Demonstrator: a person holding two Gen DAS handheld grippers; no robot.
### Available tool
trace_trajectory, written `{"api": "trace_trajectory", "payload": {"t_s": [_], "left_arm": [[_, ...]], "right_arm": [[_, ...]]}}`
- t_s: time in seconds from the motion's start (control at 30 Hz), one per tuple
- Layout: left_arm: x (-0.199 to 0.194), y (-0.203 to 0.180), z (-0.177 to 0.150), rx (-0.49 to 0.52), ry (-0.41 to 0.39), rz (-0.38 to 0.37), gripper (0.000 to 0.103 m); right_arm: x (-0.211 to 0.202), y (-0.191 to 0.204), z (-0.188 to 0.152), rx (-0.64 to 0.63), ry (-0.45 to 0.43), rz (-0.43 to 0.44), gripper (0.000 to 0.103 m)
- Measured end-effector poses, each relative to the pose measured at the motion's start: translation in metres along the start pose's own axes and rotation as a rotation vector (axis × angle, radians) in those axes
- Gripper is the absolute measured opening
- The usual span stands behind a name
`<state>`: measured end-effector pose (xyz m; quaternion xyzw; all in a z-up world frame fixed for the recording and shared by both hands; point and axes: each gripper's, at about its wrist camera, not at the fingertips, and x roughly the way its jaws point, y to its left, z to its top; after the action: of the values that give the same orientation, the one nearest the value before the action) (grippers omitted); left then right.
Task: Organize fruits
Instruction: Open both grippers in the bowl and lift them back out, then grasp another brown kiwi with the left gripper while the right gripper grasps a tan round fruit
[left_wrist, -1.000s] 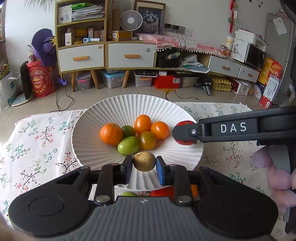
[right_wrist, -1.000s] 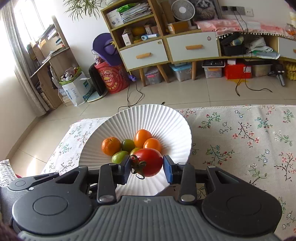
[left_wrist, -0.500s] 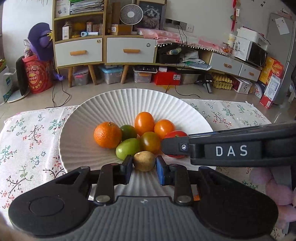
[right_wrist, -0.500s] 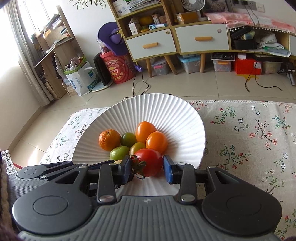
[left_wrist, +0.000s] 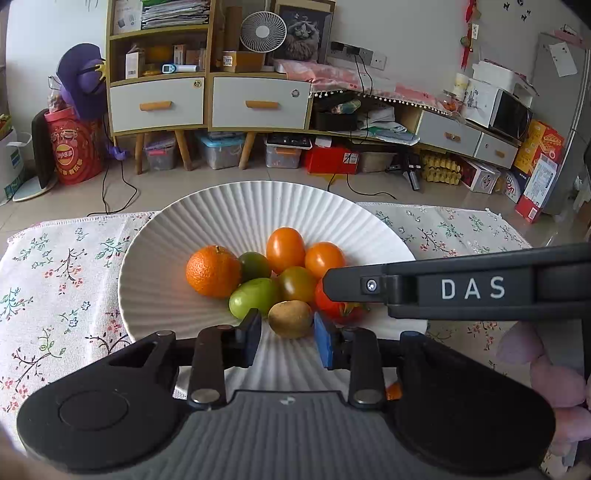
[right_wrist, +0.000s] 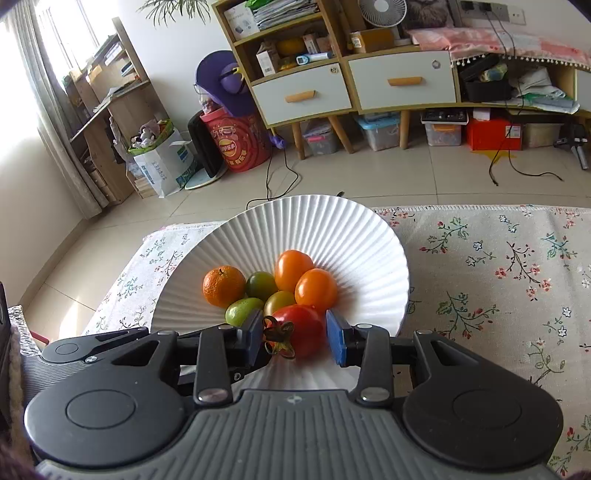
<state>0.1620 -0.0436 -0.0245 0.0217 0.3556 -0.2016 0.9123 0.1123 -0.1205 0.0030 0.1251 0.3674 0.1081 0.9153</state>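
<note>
Two grippers (left_wrist: 287, 338) (right_wrist: 298, 336) just spreading: left off fuzzy oval kiwi (left_wrist: 290, 319), right off glossy round tomato (right_wrist: 301, 330); ribbed white plate (left_wrist: 221, 221).

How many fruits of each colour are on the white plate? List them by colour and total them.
Orange: 3 (mandarin, two orange tomatoes)
Green: 2 (green fruits)
Olive: 1 (olive tomato)
Brown: 1 (kiwi)
Red: 1 (red tomato)
Total: 8

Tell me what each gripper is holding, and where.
Left gripper: nothing; its jaws have just been opening, and the kiwi lies free between them. Right gripper: the tomato sits between its jaws, grip unclear.
</note>
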Motion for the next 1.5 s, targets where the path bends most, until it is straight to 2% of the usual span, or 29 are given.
{"api": "trace_trajectory", "payload": {"t_s": [0.2,0.47,0.6,0.67,0.9,1.13,1.3,1.5], "left_arm": [[-0.012,0.003,0.001,-0.017,0.000,0.006,0.041],[-0.036,0.005,-0.002,-0.015,0.010,0.033,0.059],[-0.047,0.003,-0.003,0.005,0.019,0.059,0.078],[-0.053,0.002,-0.005,0.018,0.018,0.067,0.078],[-0.069,0.004,-0.014,0.017,0.031,0.099,0.093],[-0.073,0.004,-0.030,0.041,0.048,0.135,0.095],[-0.069,0.006,-0.051,0.068,0.116,0.140,0.095],[-0.071,0.009,-0.072,0.104,0.143,0.148,0.095]], "right_arm": [[-0.014,-0.002,0.000,0.017,-0.021,-0.011,0.044],[-0.043,-0.008,0.000,0.057,-0.081,-0.067,0.064],[-0.054,-0.009,-0.003,0.072,-0.097,-0.092,0.074],[-0.059,-0.009,-0.005,0.074,-0.103,-0.102,0.078],[-0.073,-0.003,-0.014,0.053,-0.113,-0.121,0.094],[-0.078,0.005,-0.028,-0.030,-0.119,-0.136,0.102],[-0.074,0.007,-0.042,-0.075,-0.091,-0.152,0.102],[-0.078,0.012,-0.051,-0.137,-0.087,-0.153,0.102]]}}
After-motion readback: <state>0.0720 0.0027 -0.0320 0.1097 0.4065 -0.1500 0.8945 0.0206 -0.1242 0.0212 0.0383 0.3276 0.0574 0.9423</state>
